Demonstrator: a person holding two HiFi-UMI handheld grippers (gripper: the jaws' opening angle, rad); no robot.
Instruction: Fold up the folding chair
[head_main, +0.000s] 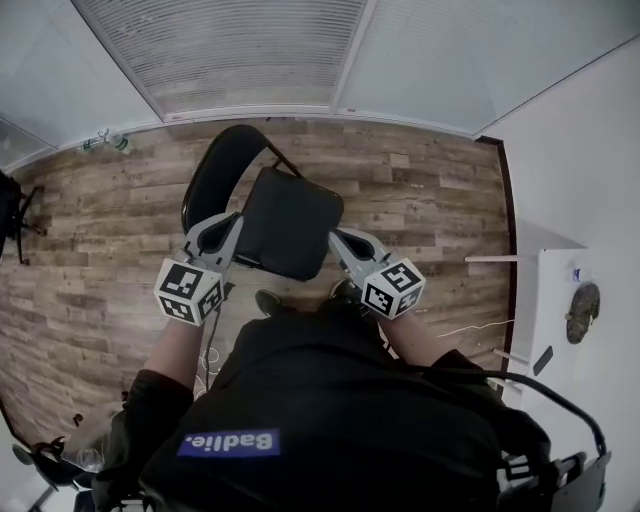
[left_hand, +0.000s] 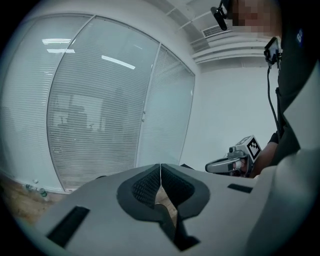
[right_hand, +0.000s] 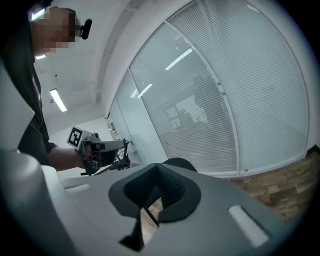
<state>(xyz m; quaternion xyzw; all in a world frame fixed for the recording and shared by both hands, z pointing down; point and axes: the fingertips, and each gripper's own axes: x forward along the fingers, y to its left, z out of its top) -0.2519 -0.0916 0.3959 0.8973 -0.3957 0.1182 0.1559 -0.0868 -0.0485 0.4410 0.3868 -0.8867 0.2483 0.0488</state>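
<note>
Black, square-seated folding chair (head_main: 290, 222)

Ahead of my left gripper (head_main: 230, 226), a glass wall with blinds (head_main: 250, 50) meets the wood-plank floor (head_main: 100, 230). A small bottle (head_main: 105, 140) sits at the wall's foot, further left. Well right of my right gripper (head_main: 340, 240) stands a white table (head_main: 555, 290) bearing a dark object (head_main: 582, 312).

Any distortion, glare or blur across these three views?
Head view: strong fisheye bends the window and wall; the chair is sharp and evenly lit. Left gripper view: dark round vignette, ceiling-light reflections on the window. Right gripper view: same vignette, similar reflections.
</note>
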